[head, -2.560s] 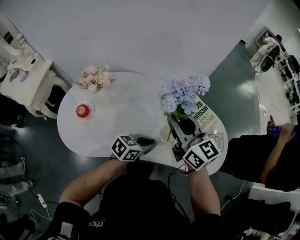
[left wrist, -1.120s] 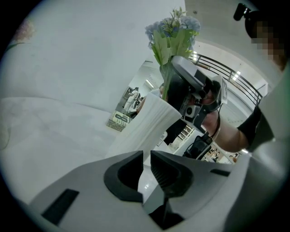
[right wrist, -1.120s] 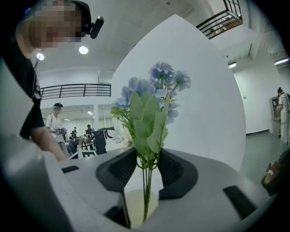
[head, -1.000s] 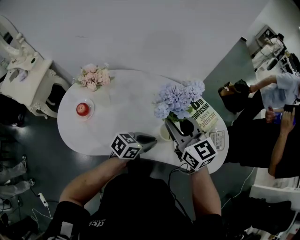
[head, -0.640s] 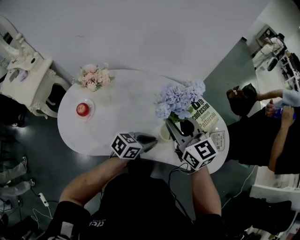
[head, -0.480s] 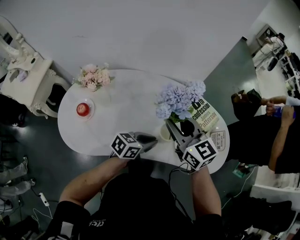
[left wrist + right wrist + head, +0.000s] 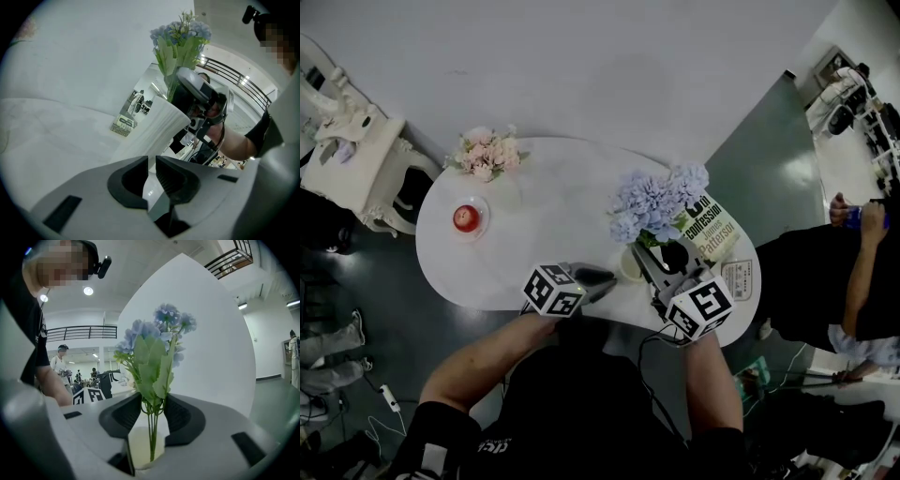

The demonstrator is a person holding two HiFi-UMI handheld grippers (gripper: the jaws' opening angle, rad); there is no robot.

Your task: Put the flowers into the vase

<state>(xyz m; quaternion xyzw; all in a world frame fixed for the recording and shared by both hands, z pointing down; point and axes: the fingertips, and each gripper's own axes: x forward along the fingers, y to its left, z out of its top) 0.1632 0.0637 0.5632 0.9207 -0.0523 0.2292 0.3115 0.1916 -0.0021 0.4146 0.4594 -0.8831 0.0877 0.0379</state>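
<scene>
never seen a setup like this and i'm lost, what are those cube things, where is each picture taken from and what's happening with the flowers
There is no robot here. A person holds a two-jaw gripper in each hand, and the marker cubes are part of those grippers.

The head view comes from a camera on the person's head, looking steeply down at a white table. The other two views come from cameras riding on each gripper, looking along its jaws.

On the table are a pink bouquet, an apple on a small plate, and a book.

The left gripper is closed on the white vase, apparently to steady it. The right gripper grips the stems of the blue flowers and holds them upright. The stem ends seem to be at the vase's mouth.
</scene>
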